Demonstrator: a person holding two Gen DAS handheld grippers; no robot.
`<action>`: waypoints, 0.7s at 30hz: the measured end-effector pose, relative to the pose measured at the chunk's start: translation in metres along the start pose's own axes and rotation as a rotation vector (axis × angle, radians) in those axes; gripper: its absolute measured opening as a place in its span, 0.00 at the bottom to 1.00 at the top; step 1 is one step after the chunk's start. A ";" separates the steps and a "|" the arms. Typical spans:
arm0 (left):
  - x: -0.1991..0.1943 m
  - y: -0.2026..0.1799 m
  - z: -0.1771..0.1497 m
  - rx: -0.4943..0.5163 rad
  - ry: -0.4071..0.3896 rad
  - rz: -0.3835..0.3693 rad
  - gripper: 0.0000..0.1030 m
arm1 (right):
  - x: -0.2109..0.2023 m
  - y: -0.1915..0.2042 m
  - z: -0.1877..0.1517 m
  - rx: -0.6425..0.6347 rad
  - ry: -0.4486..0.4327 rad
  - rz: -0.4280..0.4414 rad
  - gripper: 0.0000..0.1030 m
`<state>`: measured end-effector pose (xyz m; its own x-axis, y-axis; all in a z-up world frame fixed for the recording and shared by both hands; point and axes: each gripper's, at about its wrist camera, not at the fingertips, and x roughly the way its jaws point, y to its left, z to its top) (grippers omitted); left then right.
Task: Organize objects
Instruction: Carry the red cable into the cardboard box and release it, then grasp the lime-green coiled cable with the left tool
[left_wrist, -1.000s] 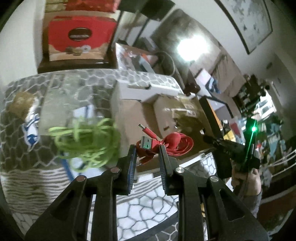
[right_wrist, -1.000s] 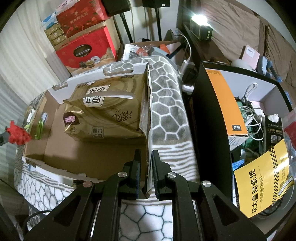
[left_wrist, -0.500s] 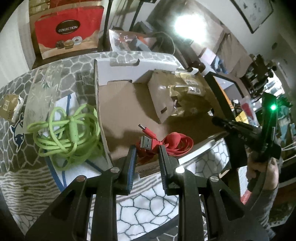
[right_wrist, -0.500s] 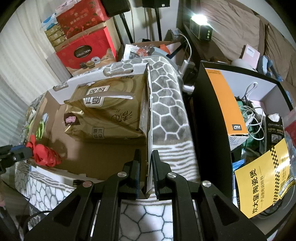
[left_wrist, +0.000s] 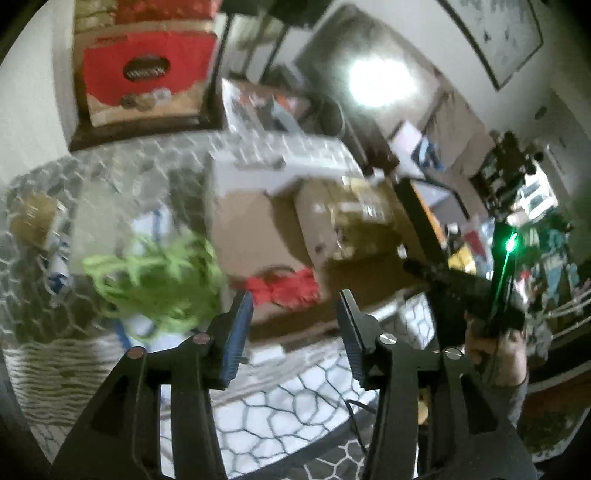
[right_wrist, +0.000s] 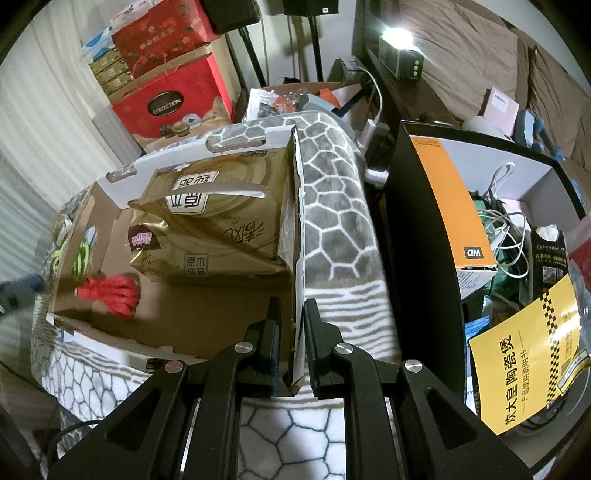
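Your left claw stands with its jaws spread wide and nothing between them, hanging above the near edge of the cardboard box. Just beyond its fingertips the red cable lies bunched on the box floor, near the front wall and apart from the claw. Your right claw is clamped on the right wall of the box, one finger inside and one outside, the wall standing upright between them. From that wall inward, the gold tissue pack leans against the box's back and right side, and the red cable sits in the front left corner of the box floor. Outside the box's left wall, the green cable lies in a loose heap on the patterned blanket that covers the table. The left view is blurred, so finer detail of the cables cannot be told. Right of the box stands a black shelf with an orange-sided carton.
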<state>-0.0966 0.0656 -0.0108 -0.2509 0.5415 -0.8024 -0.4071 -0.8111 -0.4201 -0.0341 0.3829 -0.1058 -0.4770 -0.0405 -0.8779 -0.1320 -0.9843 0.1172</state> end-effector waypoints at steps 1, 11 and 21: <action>-0.008 0.008 0.004 -0.016 -0.025 0.016 0.47 | 0.000 0.000 0.000 0.000 0.000 0.000 0.12; -0.011 0.077 0.018 -0.126 -0.047 0.167 0.56 | 0.000 -0.001 0.000 0.001 0.000 0.002 0.13; 0.036 0.086 0.001 -0.109 0.037 0.223 0.57 | 0.000 -0.002 0.000 0.000 0.000 0.002 0.14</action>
<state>-0.1417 0.0151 -0.0754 -0.2910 0.3397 -0.8944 -0.2475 -0.9298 -0.2726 -0.0339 0.3845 -0.1059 -0.4772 -0.0421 -0.8778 -0.1317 -0.9842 0.1188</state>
